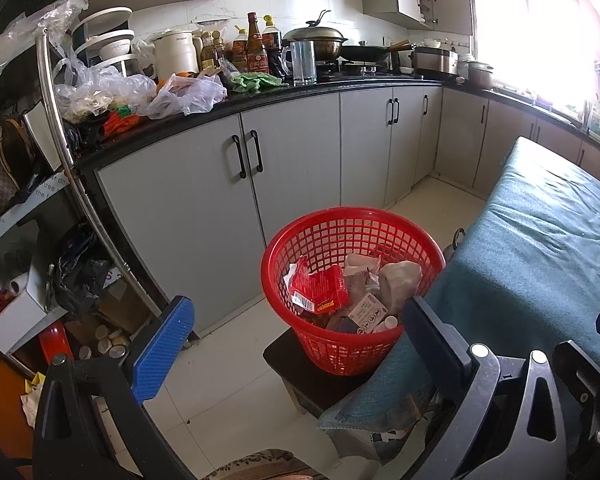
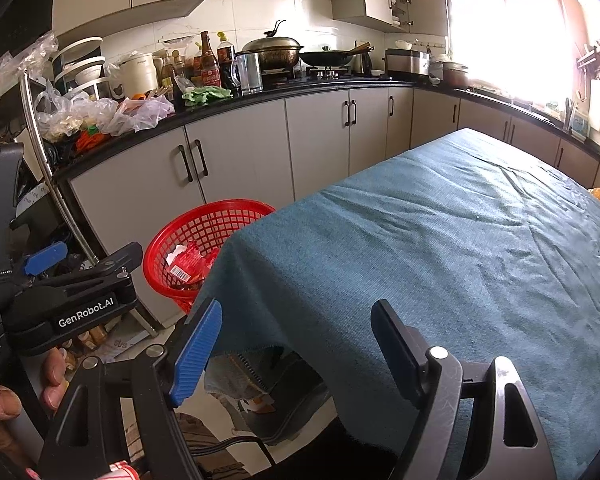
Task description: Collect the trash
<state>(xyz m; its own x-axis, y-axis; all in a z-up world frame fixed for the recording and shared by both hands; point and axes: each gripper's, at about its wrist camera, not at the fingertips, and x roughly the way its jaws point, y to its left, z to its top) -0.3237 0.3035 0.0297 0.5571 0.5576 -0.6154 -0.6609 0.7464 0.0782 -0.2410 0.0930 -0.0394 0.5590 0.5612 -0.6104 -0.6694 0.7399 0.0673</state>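
Note:
A red mesh basket (image 1: 324,240) stands on a dark stool (image 1: 284,356) beside the table. It holds trash: a red snack wrapper (image 1: 320,290), a small printed carton (image 1: 366,312) and crumpled paper (image 1: 398,276). The basket also shows in the right wrist view (image 2: 204,220), partly hidden by the tablecloth. My left gripper (image 1: 296,332) is open and empty, just in front of the basket; it also shows in the right wrist view (image 2: 72,268). My right gripper (image 2: 296,340) is open and empty over the table's near corner.
A table under a teal cloth (image 2: 440,240) fills the right side. Grey cabinets (image 1: 228,184) run behind, under a black counter (image 1: 340,88) crowded with plastic bags, bottles and pots. A metal shelf (image 1: 60,140) with clutter stands at the left.

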